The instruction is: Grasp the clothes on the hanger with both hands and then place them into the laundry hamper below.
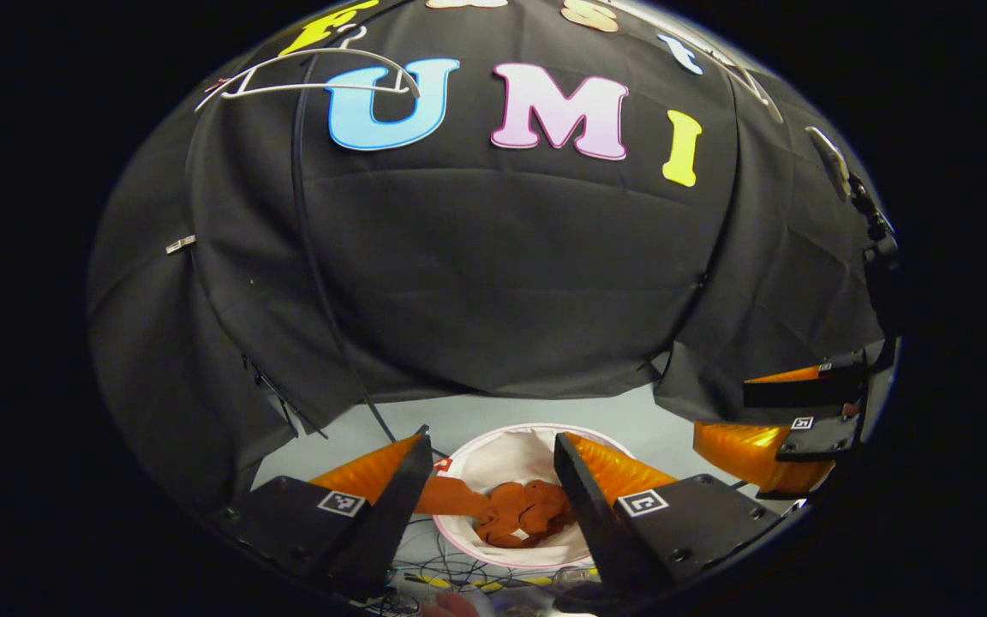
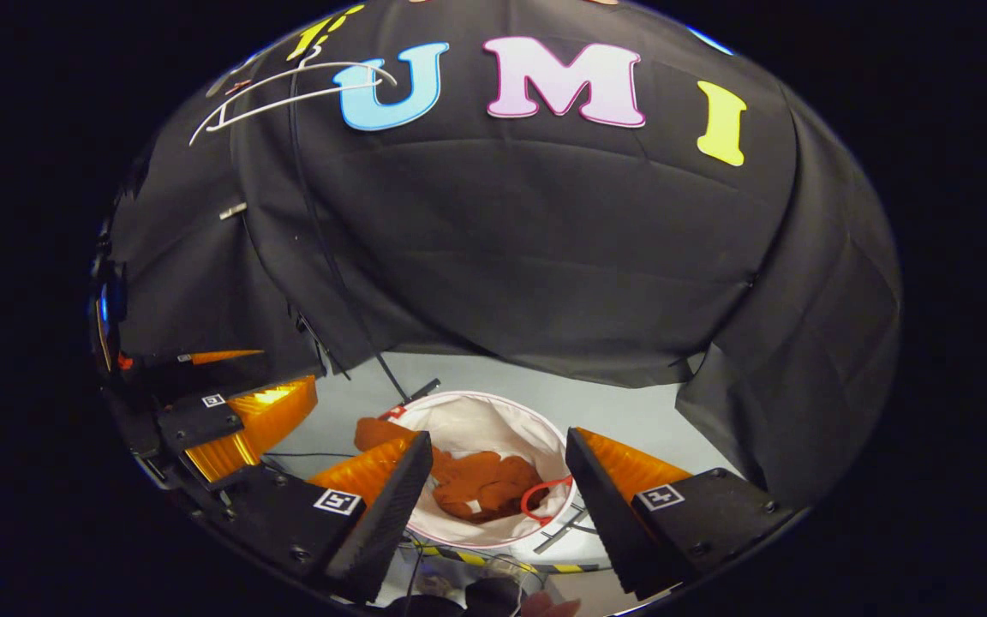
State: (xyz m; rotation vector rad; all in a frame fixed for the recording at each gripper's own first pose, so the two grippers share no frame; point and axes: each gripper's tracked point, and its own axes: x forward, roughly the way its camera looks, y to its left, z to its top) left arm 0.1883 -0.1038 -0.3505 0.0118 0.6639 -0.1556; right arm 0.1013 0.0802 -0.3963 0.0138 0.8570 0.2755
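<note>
Nearest us, our left gripper point(image 1: 489, 480) and right gripper point(image 2: 498, 480) both hang released, jaws spread, holding nothing. Just below them the rust-brown clothes point(image 2: 481, 487) lie crumpled inside the white laundry hamper point(image 2: 493, 411), one sleeve draped over its near-left rim. We judge them light, soft and floppy; any bunched fold gives a grip. Grey floor point(image 2: 631, 411) surrounds the hamper. Farthest, the bare white hanger point(image 1: 314, 77) hangs high on the wall.

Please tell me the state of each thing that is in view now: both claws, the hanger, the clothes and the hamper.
Left claw: open, holding nothing, above the hamper.
Right claw: open, holding nothing, above the hamper.
White hanger: bare, hanging high at the booth wall.
Rust-brown clothes: crumpled inside the hamper, one part draped over the rim.
White laundry hamper: upright on the floor, open at the top.
</note>
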